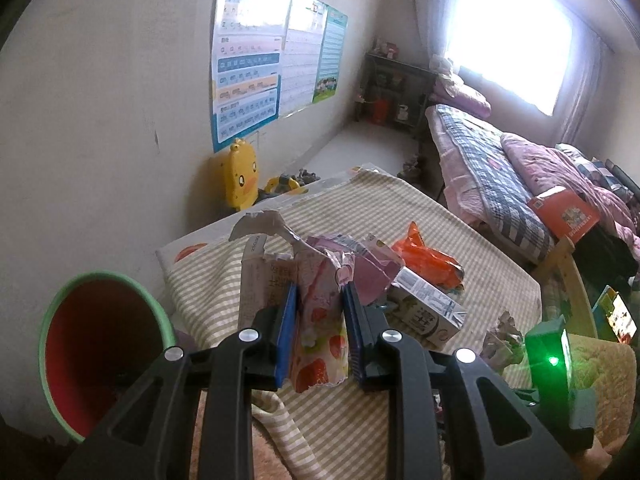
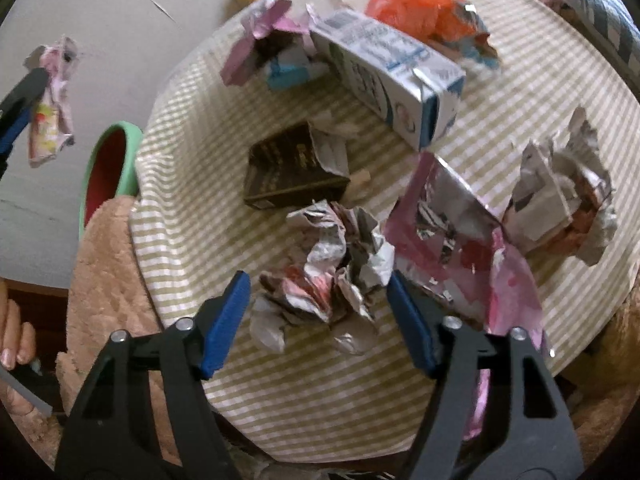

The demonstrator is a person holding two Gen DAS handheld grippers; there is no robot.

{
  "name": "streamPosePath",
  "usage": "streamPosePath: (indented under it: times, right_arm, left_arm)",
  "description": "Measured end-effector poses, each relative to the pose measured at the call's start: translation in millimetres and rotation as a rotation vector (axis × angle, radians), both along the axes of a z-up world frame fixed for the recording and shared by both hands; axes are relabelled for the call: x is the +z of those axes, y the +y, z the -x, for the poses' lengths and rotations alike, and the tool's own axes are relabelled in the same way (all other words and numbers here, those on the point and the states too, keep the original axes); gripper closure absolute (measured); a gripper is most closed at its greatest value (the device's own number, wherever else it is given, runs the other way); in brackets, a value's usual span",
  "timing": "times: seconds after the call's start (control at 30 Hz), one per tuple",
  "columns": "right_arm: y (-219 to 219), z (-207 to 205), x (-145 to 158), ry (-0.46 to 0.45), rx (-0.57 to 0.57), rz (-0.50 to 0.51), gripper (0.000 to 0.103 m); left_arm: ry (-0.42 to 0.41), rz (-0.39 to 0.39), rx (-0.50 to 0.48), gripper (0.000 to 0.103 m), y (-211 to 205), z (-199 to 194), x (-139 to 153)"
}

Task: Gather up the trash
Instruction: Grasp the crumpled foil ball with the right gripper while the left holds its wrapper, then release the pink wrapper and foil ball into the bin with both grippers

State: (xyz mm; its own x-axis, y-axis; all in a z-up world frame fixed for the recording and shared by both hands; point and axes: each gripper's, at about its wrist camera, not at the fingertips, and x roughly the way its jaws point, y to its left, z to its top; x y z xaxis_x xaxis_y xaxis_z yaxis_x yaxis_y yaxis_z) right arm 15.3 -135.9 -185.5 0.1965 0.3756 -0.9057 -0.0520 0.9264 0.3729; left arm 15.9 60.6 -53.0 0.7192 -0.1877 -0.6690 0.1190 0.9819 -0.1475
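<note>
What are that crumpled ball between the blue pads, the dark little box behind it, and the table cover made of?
Crumpled ball: probably foil-lined wrapper, with silvery glints and sharp creases. Dark box: likely thin printed cardboard, with flat faces, crisp edges and a torn flap. Table cover: woven cloth, matte and striped, draping in soft folds at the edge.

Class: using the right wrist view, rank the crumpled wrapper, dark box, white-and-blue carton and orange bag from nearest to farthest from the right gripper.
1. Crumpled wrapper, between the right gripper's fingers.
2. Dark box, just beyond.
3. White-and-blue carton, farther back.
4. Orange bag, at the far edge.
</note>
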Motion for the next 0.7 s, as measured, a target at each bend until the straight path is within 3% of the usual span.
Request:
streamPosePath:
  times: [0.13, 0.7]
  right_arm:
    - [-1.3, 0.5, 10.2, -0.041, 0.000, -0.035, 0.087]
    - [16.7, -11.3, 126.9, -0.396, -0.004, -0.146, 0.090]
  left_arm:
    - [-0.004, 0.004, 0.012, 0.082, 3.9, 0.4, 0.7]
    - [-0.021, -0.005, 0.093, 0.081, 41.8, 3.4, 0.9]
